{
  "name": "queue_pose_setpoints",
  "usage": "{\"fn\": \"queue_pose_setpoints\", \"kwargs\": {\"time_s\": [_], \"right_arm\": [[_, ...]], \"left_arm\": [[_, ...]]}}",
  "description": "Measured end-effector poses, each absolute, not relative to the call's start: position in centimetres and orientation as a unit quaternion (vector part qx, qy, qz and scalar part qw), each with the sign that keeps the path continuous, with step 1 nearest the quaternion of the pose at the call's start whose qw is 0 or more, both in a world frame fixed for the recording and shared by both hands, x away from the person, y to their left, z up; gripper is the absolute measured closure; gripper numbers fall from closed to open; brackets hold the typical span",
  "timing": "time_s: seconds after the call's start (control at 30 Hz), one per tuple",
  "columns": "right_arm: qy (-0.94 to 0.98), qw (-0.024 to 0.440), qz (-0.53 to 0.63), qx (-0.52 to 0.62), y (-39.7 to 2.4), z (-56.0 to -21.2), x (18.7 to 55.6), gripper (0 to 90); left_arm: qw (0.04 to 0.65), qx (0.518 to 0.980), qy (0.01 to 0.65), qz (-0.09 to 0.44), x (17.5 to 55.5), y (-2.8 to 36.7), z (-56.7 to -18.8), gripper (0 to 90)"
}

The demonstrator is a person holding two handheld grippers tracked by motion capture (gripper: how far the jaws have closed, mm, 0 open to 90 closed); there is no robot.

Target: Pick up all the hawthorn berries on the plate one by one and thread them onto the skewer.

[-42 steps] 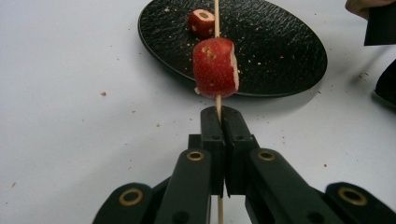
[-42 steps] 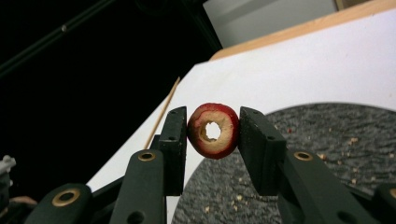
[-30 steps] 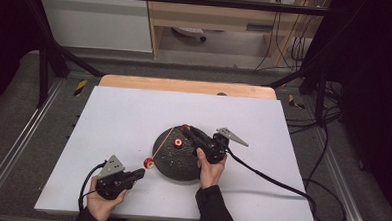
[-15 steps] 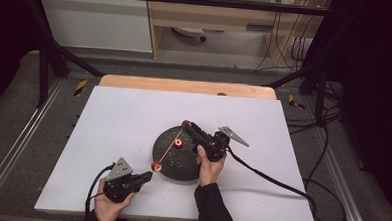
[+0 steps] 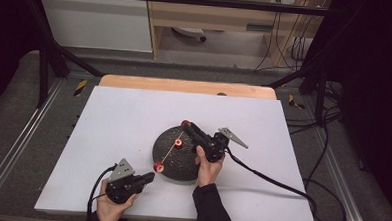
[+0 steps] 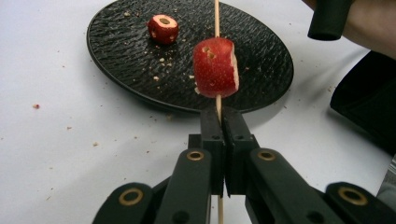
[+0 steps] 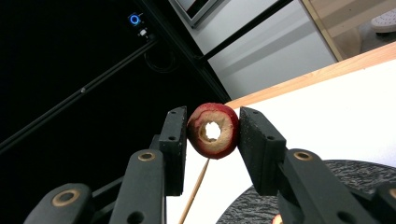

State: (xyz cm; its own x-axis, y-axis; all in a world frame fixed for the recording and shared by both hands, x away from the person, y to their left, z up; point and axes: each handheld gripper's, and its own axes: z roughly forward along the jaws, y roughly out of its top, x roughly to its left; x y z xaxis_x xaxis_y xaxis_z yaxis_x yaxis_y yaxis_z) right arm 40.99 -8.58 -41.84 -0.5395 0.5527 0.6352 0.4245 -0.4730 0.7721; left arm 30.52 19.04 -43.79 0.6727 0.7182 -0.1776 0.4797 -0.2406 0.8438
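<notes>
In the left gripper view, my left gripper point(image 6: 218, 114) is shut on a thin wooden skewer point(image 6: 216, 18). A red fruit chunk point(image 6: 215, 67) is threaded on it just beyond the jaws. A second red, cored piece point(image 6: 163, 28) lies on the black textured plate point(image 6: 261, 51). In the high view my left gripper point(image 5: 150, 176) sits at the plate's point(image 5: 191, 170) near-left edge, and the skewer point(image 5: 171, 150) slants across the plate. My right gripper point(image 7: 212, 133) is shut on a red fruit ring point(image 7: 213, 129) with a hole through it, held above the plate's far side point(image 5: 187, 125).
The plate rests on a white sheet point(image 5: 123, 122) over a wooden table point(image 5: 185, 85). Crumbs dot the sheet near the plate point(image 6: 65, 128). A black cable point(image 5: 271, 181) trails right from my right gripper. The person's sleeve point(image 6: 369, 107) lies right of the plate.
My left gripper has shifted right toward the plate, carrying the skewer and its threaded chunk. The right gripper has held still with the fruit ring.
</notes>
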Motion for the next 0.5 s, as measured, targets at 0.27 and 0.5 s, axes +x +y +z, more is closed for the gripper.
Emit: {"fn": "queue_pose_setpoints", "kwargs": {"time_s": [0.27, 0.5], "right_arm": [[0.504, 0.033, 0.718, 0.479, -8.4, -42.1, 40.8, 64.1], [0.495, 0.025, 0.723, 0.482, -8.2, -42.3, 40.7, 64.1]], "left_arm": [[0.495, 0.762, 0.398, 0.124, 30.5, 18.4, -43.7, 88.1], [0.498, 0.753, 0.41, 0.13, 30.7, 17.3, -43.5, 88.1]]}}
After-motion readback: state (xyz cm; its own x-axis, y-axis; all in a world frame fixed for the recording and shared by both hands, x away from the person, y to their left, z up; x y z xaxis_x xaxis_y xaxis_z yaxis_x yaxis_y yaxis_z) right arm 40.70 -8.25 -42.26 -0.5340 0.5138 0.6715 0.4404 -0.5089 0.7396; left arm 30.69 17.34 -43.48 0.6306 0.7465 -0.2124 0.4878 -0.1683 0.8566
